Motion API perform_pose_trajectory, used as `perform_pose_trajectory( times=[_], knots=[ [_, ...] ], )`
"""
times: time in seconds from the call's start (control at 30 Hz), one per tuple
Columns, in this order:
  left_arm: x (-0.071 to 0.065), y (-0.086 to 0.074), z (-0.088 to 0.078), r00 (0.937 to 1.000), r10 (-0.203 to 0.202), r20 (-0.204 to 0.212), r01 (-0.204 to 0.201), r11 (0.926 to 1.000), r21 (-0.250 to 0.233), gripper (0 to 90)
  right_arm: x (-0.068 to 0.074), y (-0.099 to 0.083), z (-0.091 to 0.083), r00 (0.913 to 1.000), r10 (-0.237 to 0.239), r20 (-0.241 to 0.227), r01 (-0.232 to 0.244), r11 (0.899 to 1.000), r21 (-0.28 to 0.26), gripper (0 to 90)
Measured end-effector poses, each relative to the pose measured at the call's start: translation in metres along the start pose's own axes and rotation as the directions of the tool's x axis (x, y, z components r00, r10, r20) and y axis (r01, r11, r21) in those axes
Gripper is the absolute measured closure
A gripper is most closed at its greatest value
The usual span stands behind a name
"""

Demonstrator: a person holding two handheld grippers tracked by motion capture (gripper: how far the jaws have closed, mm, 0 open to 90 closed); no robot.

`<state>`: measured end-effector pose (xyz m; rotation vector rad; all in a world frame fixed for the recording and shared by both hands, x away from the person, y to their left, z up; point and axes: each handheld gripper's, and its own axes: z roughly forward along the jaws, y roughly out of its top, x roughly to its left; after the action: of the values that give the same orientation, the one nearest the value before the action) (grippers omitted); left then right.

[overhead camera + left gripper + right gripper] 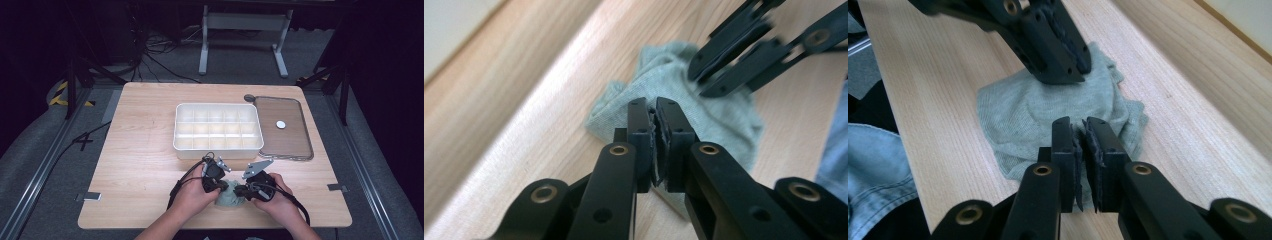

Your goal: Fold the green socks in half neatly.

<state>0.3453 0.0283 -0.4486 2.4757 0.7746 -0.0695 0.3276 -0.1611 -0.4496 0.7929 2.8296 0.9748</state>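
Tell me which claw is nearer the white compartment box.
Left, slightly. The left claw is just in front of the box, by the cloth; the right claw sits further back at the cloth's other side.

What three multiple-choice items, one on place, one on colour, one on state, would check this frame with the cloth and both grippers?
1. Where does the cloth lie?
A. in the compartment box
B. on the table's near edge, between the hands
C. on the tray

2. What colour is the cloth?
A. red
B. grey-green
C. yellow

3. How do the left gripper's jaws stand?
A. wide open
B. closed together
C. around the white disc

Key: 1 B, it sits between both grippers in the high view; 2 B, both gripper views show it; 3 B, the pads meet over the cloth.
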Motion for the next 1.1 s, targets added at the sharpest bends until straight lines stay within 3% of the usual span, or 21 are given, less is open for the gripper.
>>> perform_pose_trajectory(
  times=[0.23,0.3,0.47,0.53,0.63,0.77,0.87,0.97,1.1],
  knots=[
    [-0.004,0.000,0.000,0.9990,-0.035,-0.028,0.034,0.9994,-0.004,87.0,0.002,0.002,-0.011,0.9997,-0.003,0.026,0.003,1.000,-0.001,84.2],
    [-0.005,0.000,0.000,0.9986,-0.043,-0.032,0.043,0.9991,-0.003,87.0,0.006,0.005,-0.016,0.9989,-0.010,0.045,0.011,1.000,-0.027,84.3],
    [-0.007,-0.001,0.000,0.9973,-0.062,-0.041,0.062,0.9981,-0.002,87.0,0.019,0.013,-0.014,0.9983,-0.041,0.041,0.045,0.994,-0.097,83.5],
    [-0.007,-0.001,-0.001,0.9970,-0.067,-0.039,0.067,0.9978,-0.001,86.9,0.020,0.013,-0.009,0.9987,-0.039,0.033,0.042,0.996,-0.083,83.4],
    [-0.006,-0.001,-0.002,0.9972,-0.073,-0.017,0.073,0.9974,-0.004,86.4,0.017,0.007,0.002,0.9985,-0.035,0.042,0.034,0.999,0.003,84.2],
    [-0.002,-0.002,-0.011,0.9964,-0.085,0.003,0.085,0.9959,-0.030,83.0,0.011,0.003,0.003,0.9990,-0.024,0.037,0.024,1.000,-0.006,85.7],
    [0.008,-0.005,-0.023,0.9944,-0.105,-0.002,0.105,0.9928,-0.057,81.4,0.010,0.003,0.004,0.9989,-0.032,0.034,0.032,0.999,-0.005,86.1],
    [0.016,-0.010,-0.024,0.9923,-0.124,-0.007,0.123,0.9917,-0.037,79.1,0.008,0.002,0.004,0.9992,-0.035,0.020,0.035,0.999,-0.005,86.4],
    [0.019,-0.014,-0.020,0.9959,-0.091,0.003,0.091,0.9957,0.016,78.9,0.006,0.001,0.004,0.9995,-0.026,0.016,0.026,1.000,-0.009,87.4]
  ],
)
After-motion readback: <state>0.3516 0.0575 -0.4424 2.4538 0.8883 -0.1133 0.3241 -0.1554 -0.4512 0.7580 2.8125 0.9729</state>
